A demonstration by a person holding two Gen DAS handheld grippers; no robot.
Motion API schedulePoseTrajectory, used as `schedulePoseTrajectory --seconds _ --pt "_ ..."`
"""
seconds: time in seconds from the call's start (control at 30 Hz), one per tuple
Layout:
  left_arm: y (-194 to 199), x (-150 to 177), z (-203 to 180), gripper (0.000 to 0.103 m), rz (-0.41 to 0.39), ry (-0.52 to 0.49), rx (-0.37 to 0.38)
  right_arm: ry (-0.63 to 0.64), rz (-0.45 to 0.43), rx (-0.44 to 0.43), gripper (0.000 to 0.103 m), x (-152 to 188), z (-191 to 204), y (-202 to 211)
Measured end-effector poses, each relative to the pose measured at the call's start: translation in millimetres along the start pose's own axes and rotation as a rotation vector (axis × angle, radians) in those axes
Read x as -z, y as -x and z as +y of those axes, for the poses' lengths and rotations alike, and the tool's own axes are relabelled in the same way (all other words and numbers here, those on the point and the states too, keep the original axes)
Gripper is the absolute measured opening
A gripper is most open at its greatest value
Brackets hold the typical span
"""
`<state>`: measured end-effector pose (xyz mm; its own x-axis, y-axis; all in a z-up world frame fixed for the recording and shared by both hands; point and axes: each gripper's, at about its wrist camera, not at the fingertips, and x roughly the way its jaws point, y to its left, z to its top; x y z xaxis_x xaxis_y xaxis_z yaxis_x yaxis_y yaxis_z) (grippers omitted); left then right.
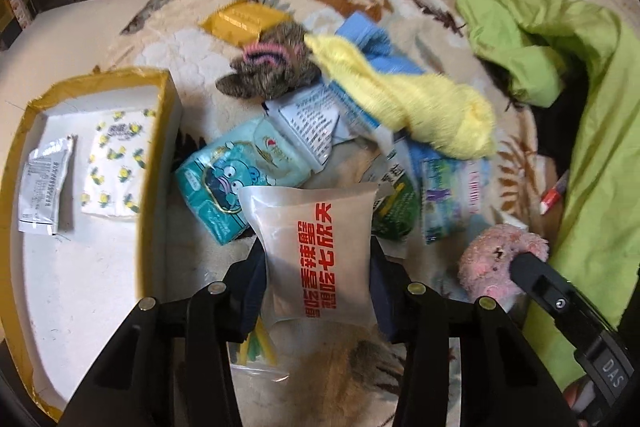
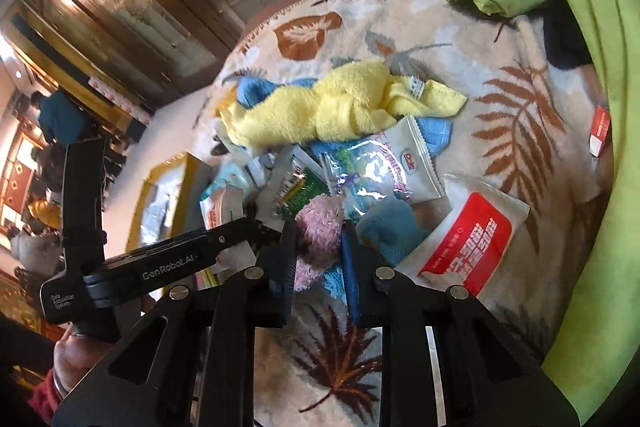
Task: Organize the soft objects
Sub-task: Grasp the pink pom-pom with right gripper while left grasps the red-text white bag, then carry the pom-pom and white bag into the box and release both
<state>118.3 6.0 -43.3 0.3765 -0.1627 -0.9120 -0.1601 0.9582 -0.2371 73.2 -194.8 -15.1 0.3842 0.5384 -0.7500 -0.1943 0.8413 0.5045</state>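
Translucent, light, slippery sachet [image 1: 316,247] clamped mid-body by left hand-held gripper [image 1: 316,267]; compressible pink plush toy [image 2: 318,227] pinched by right hand-held gripper [image 2: 318,251].

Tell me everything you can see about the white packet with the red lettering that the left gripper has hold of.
The white packet is a soft, translucent, pillow-shaped pouch with sealed flat edges and two columns of bold red characters down its front. It stands roughly upright, pinched at its sides between the blue pads of the left gripper, which is shut on it. Its top edge overlaps the teal tissue pack and a green sachet in the view. The patterned blanket lies beneath.
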Motion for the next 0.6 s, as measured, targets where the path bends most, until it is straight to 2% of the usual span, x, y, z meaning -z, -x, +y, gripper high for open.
schedulePoseTrajectory --seconds 0.1,0.37,0.43,0.6 --pt "15 0 6 0.046 -0.016 0.000 0.011 0.000 -0.010 -0.034 0.020 0 8 6" --pt "41 1 25 0.046 -0.049 0.024 0.014 0.014 -0.018 -0.044 0.020 -4 22 11" --pt "40 2 27 0.046 -0.040 0.032 0.021 0.005 0.023 -0.062 0.020 -3 21 2" --pt "34 5 30 0.046 -0.018 0.038 0.024 0.029 0.135 -0.034 0.020 9 22 -34"
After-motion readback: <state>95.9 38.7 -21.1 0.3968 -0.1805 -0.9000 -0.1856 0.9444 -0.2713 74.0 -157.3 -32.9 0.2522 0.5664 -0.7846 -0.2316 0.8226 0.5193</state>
